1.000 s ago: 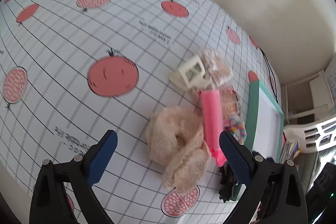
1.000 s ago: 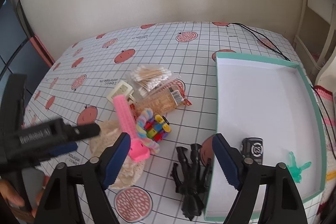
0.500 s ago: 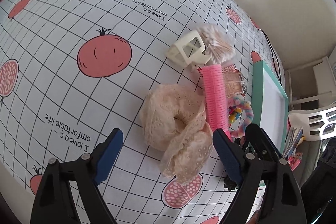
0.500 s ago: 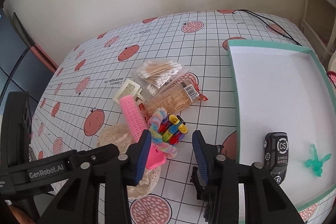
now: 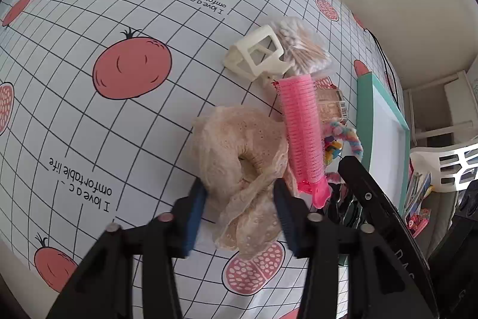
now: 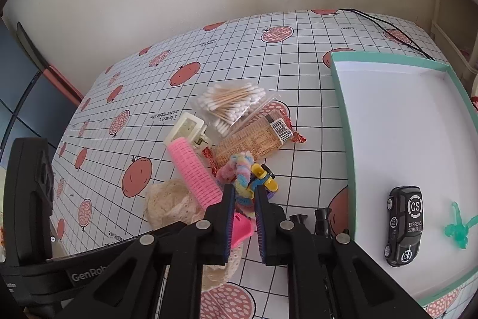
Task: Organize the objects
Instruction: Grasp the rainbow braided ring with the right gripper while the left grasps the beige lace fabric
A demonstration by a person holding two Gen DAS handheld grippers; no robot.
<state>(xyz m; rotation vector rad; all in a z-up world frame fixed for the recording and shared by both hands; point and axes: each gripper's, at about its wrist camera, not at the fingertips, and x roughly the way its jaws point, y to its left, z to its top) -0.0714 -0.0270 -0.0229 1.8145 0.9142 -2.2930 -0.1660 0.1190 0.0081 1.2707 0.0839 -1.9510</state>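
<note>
While our left gripper (image 5: 239, 199) sits low over the cloth, its blue pads are closed in on either side of the beige scrunchie (image 5: 242, 157), whose lace bulges between and below them; we take it as gripped. That scrunchie lies on the checked tablecloth (image 5: 119, 5), touching the pink roller (image 5: 301, 133) along its right side.

Our right gripper (image 6: 243, 208) has its fingers drawn close together with only a narrow gap, and the pastel band (image 6: 239, 172) runs into that gap. We cannot tell whether the pads actually pinch it. Just beside the band sits a small colourful toy (image 6: 264, 178).

Farther back in the pile we see the bag of swabs (image 6: 231, 103), a cream clip (image 6: 185, 129) touching the roller's far end, and a snack pack (image 6: 254, 142) under the swabs' near edge. A black object (image 6: 322, 221) lies near the tray's near corner, mostly hidden behind our right gripper.

Our teal tray (image 6: 343, 121) stands to the right of the pile, holding a black car (image 6: 404, 224) and a green figure (image 6: 458, 226), near each other but apart.
</note>
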